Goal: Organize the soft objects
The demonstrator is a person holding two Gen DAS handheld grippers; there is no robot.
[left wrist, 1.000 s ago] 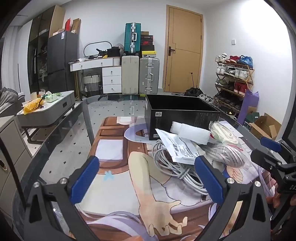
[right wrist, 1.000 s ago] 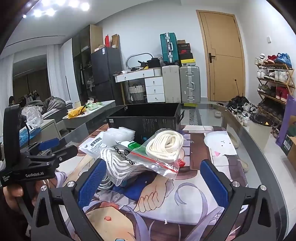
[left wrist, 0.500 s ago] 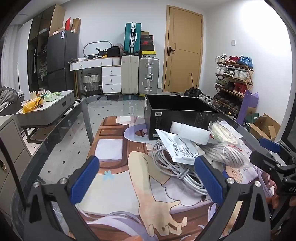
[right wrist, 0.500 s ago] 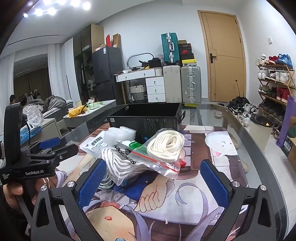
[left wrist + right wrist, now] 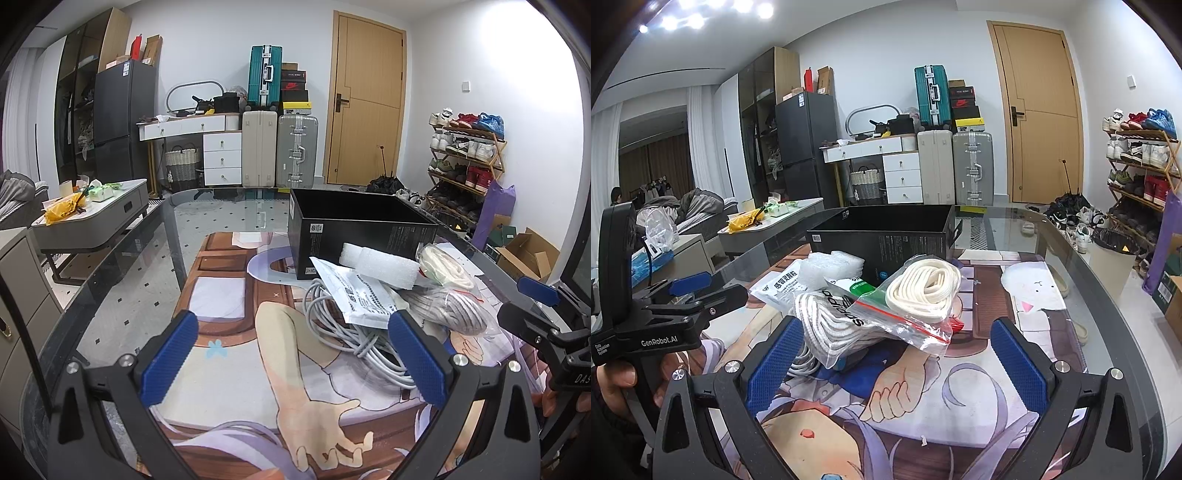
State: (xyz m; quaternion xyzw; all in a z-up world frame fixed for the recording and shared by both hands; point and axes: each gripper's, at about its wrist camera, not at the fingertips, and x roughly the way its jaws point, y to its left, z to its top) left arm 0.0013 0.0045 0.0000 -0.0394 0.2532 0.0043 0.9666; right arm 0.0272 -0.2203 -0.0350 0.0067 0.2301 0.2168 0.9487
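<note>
Left-wrist view first: left tongs (image 5: 293,350) fill the lower frame, blue pads spread wide and pinching nothing, above the printed mat (image 5: 229,373) on the glass bench (image 5: 122,280). Right of centre sits the heap of soft things: a grey cable coil (image 5: 354,343) at the bottom, a white printed pouch (image 5: 354,295) tilted over it, a white foam roll (image 5: 380,264) whose long axis runs from upper left to lower right, a bagged cream rope (image 5: 447,269) and a bagged grey-white cord bundle (image 5: 454,310) at the right. An open black box (image 5: 354,229) stands just behind the heap, touching the foam roll. Right tongs (image 5: 532,302) enter at the right edge, pointing left toward the heap.

Right-wrist view: right tongs (image 5: 894,354) are spread wide too, holding nothing. Between and just beyond the pads lies the heap, with the bagged cream rope (image 5: 923,288) uppermost at centre, its bag stretching from upper left down to lower right, resting on the cord bundle (image 5: 834,325). The foam roll (image 5: 831,266) and pouch (image 5: 779,288) lie left of it, the black box (image 5: 886,236) behind. Left tongs (image 5: 701,288) show at the left edge, pointing right.
</note>
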